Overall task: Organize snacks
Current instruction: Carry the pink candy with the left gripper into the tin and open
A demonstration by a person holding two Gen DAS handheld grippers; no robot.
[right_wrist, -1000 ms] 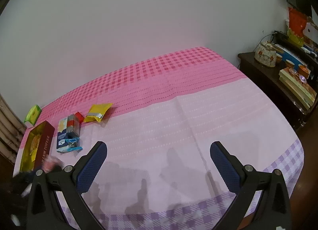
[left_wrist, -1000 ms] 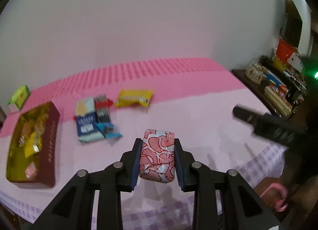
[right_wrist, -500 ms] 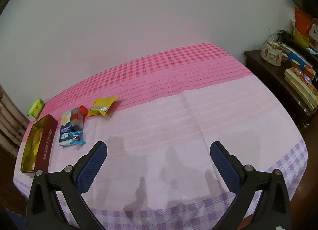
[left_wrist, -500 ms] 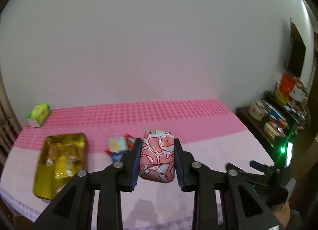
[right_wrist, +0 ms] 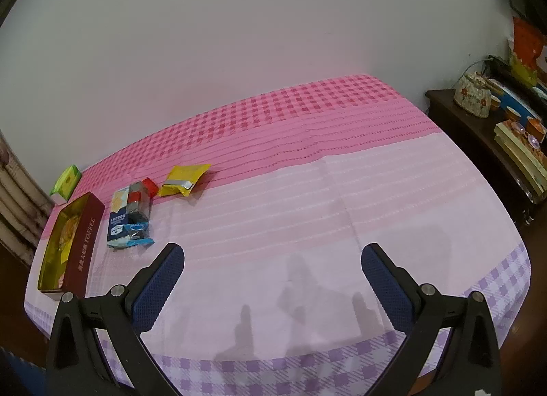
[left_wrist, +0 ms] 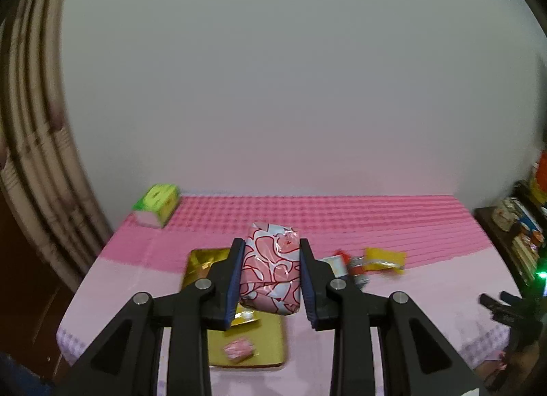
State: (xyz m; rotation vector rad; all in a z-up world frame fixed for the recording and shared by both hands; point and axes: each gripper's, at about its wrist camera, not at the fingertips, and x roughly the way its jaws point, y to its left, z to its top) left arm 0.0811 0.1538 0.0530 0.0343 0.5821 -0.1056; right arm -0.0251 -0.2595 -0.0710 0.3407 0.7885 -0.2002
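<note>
The left tool (left_wrist: pixel 270 280) is clamped on a pink-and-white heart-patterned foil snack pack (left_wrist: pixel 270 271), both blue pads pressing its sides, holding it in the air above the gold-lined, maroon-sided rectangular toffee tin (right_wrist: pixel 82 242). That tin sits near the left front corner of the worktop (right_wrist: pixel 307 211), which wears a pink and lilac checked cloth, and a few small wrapped sweets lie inside it. The right tool (right_wrist: pixel 273 280) hangs over the front edge with its jaws spread wide and nothing between them. Just beyond the tin, towards the left edge, lies a cluster of blue, grey and red snack packets (right_wrist: pixel 131 215), and a yellow foil pouch (right_wrist: pixel 184 179) rests just past them. A green tissue pack (right_wrist: pixel 65 182) sits at the far left corner by the white wall. A dark wooden side cabinet (right_wrist: pixel 478 129) carrying crockery stands off the right edge.
</note>
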